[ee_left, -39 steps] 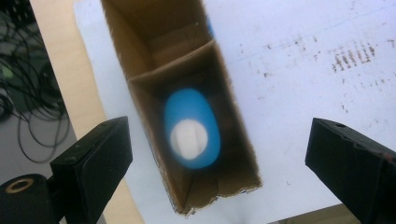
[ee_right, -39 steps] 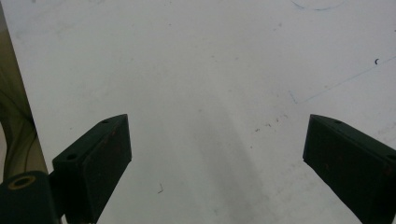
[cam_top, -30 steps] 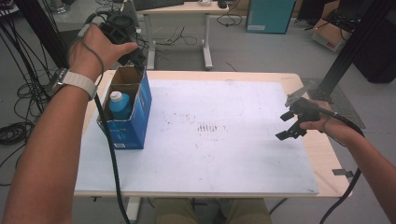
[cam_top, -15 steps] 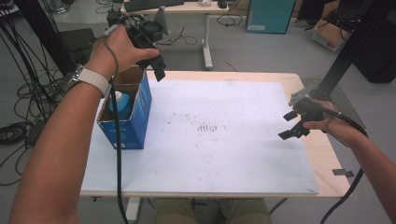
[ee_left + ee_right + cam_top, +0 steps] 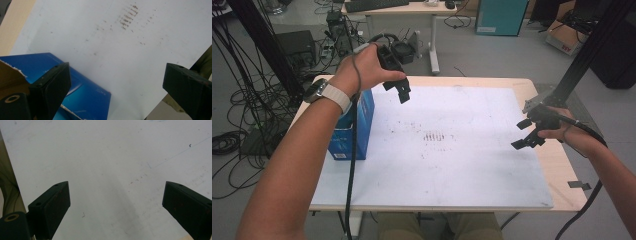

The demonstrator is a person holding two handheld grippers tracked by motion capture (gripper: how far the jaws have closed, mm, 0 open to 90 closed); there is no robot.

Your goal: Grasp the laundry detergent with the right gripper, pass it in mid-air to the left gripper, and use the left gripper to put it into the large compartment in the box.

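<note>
In the high view the blue box [image 5: 354,131] stands upright at the left edge of the white mat [image 5: 452,165], its open top partly hidden under the person's left forearm. The left gripper [image 5: 401,90] hangs just beyond the box's far right corner, tilted down toward the mat, jaws spread with nothing between them; the right gripper [image 5: 527,134] hovers well apart from the box, over the mat's right edge, jaws likewise spread and empty. The cable trailing from the left gripper drops right past the box's front face, so a sideways swing of that hand could, I judge, catch the box and tip or drag it. In the left gripper view the box [image 5: 82,85] lies at the lower left, one blue side and a torn cardboard flap [image 5: 10,75] showing behind the left jaw, while the gap between the wide jaws looks onto bare mat [image 5: 125,62] with brown smudges. From this angle the gripper is aimed beside the box rather than into it, so a straight descent would likely land a jaw on the rim or flap and push the box over instead of entering. In the right gripper view the jaws stand wide over plain mat [image 5: 112,170], far from the box; the risk there is only that this hand is too distant to steady the box should it shift.
</note>
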